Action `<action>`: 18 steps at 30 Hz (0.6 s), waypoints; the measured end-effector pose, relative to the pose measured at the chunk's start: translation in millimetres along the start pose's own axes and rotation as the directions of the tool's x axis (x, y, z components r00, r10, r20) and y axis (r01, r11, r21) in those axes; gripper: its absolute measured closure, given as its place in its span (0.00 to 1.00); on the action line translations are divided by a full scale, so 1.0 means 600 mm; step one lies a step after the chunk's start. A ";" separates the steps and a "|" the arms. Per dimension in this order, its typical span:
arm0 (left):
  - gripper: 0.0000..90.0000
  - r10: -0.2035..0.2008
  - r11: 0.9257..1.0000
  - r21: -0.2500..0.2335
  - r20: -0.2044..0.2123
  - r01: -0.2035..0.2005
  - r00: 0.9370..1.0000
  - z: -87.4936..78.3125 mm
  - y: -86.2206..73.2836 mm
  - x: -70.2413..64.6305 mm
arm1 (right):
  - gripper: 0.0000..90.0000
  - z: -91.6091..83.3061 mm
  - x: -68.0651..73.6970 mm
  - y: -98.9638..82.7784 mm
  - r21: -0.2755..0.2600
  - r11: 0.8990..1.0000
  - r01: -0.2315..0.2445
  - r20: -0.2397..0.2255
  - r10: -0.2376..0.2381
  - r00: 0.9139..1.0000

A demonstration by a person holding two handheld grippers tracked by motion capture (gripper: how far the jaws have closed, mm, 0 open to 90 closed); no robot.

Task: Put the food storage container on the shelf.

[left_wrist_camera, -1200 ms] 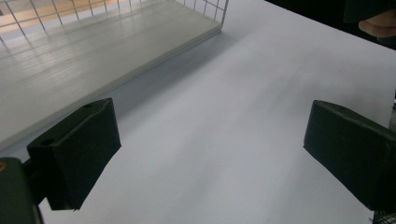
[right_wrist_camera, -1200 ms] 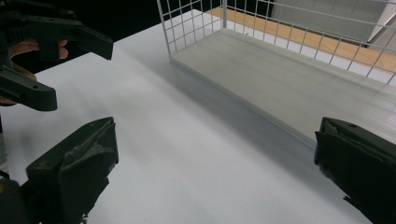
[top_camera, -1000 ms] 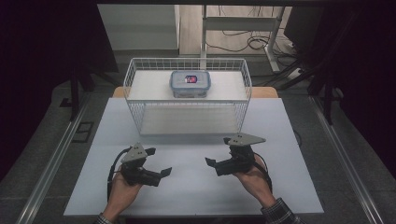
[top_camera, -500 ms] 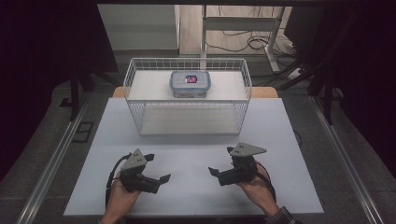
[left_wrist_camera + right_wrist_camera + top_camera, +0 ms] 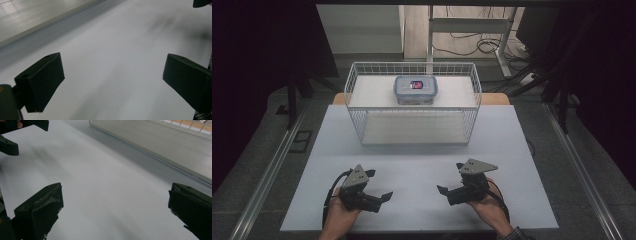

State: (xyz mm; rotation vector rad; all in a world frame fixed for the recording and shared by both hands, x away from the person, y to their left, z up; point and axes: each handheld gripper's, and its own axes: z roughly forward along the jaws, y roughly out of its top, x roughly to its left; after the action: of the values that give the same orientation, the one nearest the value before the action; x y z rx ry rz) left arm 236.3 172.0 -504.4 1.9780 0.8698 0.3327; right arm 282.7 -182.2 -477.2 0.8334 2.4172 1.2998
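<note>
2 claws, left claw (image 5: 381,189) and right claw (image 5: 447,184), gape wide, empty, above the table (image 5: 422,155).

1. I see a lab-like recording booth: black curtains (image 5: 257,75) hang at 9 and 3 o'clock.
2. At 12 o'clock, loose cables (image 5: 477,42) lie on the floor by a metal stand (image 5: 504,35).

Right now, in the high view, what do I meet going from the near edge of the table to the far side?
Left gripper and right gripper → bare white table → wire basket → lidded container inside it.
</note>
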 end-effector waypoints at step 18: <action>0.03 -0.025 0.999 0.045 -0.040 0.027 0.999 -0.026 -0.033 0.014 | 0.00 -0.015 -0.009 -0.024 0.025 0.999 0.020 0.050 -0.021 0.999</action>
State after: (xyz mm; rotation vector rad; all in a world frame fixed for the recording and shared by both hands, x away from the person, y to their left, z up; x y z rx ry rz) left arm 225.2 194.6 -513.4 2.0064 0.9347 0.3400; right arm 277.4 -197.3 -484.1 0.8356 2.4003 1.2295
